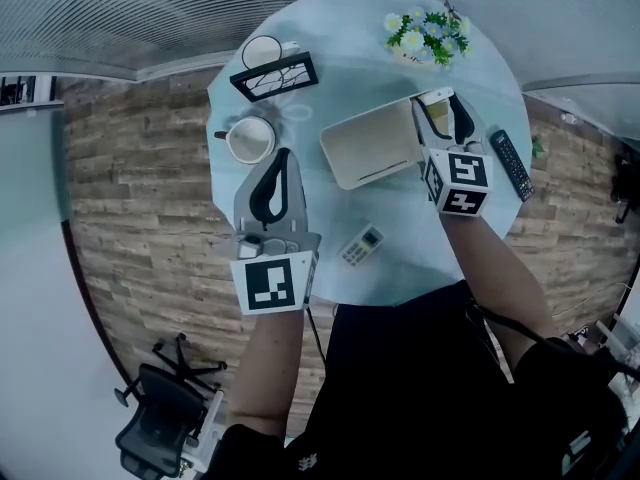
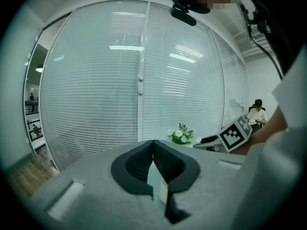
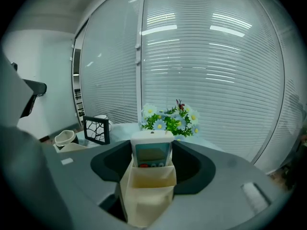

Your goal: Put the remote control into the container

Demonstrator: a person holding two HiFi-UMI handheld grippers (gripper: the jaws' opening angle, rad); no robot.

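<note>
I am pinching one cream holder [image 3: 146, 190] in my right gripper [image 1: 440, 106], its remote [image 3: 152, 152] half hidden; left gripper [image 2: 153, 147] pressing together.

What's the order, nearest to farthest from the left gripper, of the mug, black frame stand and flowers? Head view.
From the left gripper, in the head view:
1. Mug: just left of the gripper's tips.
2. Black frame stand: beyond the mug, farther back.
3. Flowers: far back on the right, clearly the farthest.
</note>
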